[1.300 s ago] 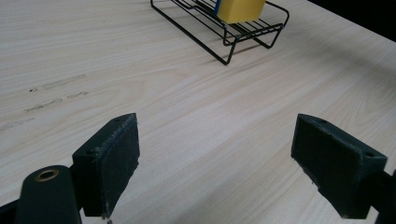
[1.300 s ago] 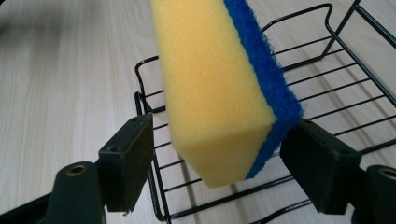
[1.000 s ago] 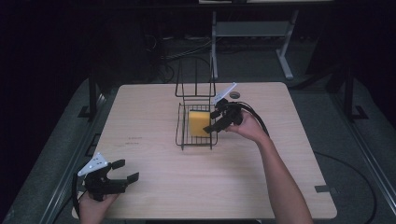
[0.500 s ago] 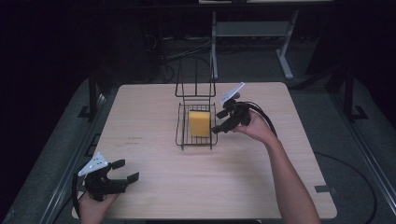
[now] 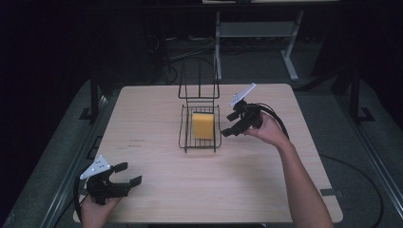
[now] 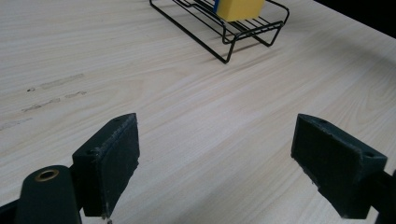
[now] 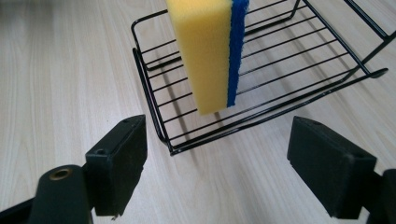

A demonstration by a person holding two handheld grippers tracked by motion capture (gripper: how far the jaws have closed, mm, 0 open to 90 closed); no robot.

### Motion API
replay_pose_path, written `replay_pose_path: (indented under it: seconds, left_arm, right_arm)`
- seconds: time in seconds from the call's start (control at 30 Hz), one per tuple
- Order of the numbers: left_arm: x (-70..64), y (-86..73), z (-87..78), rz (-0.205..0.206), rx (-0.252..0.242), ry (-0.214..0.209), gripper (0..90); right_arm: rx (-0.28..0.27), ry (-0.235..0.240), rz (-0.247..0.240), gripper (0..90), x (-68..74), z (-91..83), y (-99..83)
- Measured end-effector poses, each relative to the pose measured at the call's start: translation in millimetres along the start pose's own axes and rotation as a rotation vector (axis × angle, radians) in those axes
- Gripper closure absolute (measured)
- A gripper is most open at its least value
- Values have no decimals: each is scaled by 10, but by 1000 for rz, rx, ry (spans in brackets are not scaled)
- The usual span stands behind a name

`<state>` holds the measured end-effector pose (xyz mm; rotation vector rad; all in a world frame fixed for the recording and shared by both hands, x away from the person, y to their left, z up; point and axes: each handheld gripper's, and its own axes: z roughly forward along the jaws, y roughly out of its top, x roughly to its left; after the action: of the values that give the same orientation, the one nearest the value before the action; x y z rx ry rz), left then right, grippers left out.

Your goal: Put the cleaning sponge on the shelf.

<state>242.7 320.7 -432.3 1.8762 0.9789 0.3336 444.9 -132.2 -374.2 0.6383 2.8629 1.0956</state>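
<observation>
A yellow sponge point(image 5: 203, 125) with a blue scouring side point(image 7: 236, 51) stands on edge in a black wire rack point(image 5: 186, 137) at the table's middle. My right gripper point(image 5: 230, 123) hovers open just right of the rack, with nothing between its jaws; the right gripper view looks past them point(image 7: 215, 163) at the sponge point(image 7: 205, 51) and the rack's near rim point(image 7: 154, 93). My left gripper point(image 5: 129, 174) rests open near the table's front left corner. Bare wood lies between its jaws point(image 6: 215, 163), and the rack point(image 6: 224, 39) sits farther off.
The light wooden table point(image 5: 199, 190) has open space in front of and to both sides of the rack. The rack's tall wire back point(image 5: 198, 78) rises at its far end. A metal frame point(image 5: 256, 33) and cables lie on the dark floor beyond.
My right gripper has drawn back from the rack toward the right, leaving the sponge standing inside. The left gripper has stayed put.
</observation>
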Motion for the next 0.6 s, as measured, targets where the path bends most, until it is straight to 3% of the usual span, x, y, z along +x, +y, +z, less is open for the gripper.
replay_pose_path:
  seconds: [0.6]
  left_arm:
    - [-3, 0, 4, 0, 2, 1, 146]
  right_arm:
    - [10, -20, 28, 194, -5, -107, -192]
